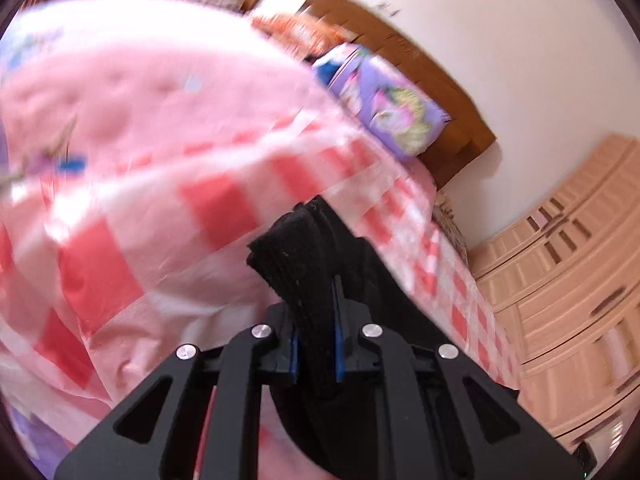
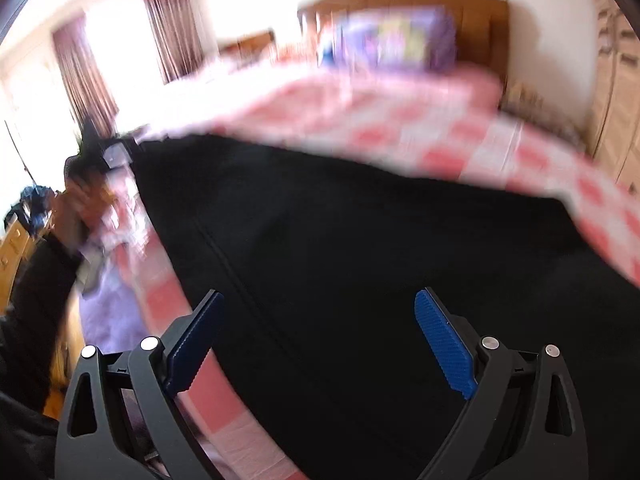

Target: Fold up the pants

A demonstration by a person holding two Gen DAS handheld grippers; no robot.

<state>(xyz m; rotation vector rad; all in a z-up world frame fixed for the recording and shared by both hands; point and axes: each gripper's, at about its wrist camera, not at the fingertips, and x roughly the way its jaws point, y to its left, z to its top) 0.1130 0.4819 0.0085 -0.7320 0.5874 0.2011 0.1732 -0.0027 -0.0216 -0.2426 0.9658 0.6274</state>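
Observation:
The black pants point(image 2: 360, 248) lie spread over a pink and red checked bedspread point(image 2: 460, 136). In the left wrist view my left gripper point(image 1: 316, 320) is shut on a bunched, thick edge of the black pants point(image 1: 296, 256), held above the bedspread point(image 1: 160, 200). In the right wrist view my right gripper point(image 2: 316, 336) is open, its blue pads point(image 2: 444, 344) wide apart just over the pants, holding nothing. My other hand and the left gripper point(image 2: 92, 160) show blurred at the pants' far left corner.
A purple patterned pillow point(image 1: 384, 100) leans on the wooden headboard point(image 1: 440, 80) at the far end of the bed. A light wooden wardrobe point(image 1: 572, 280) stands to the right. Curtains point(image 2: 168, 24) and a bright window are at the left. Both views are motion-blurred.

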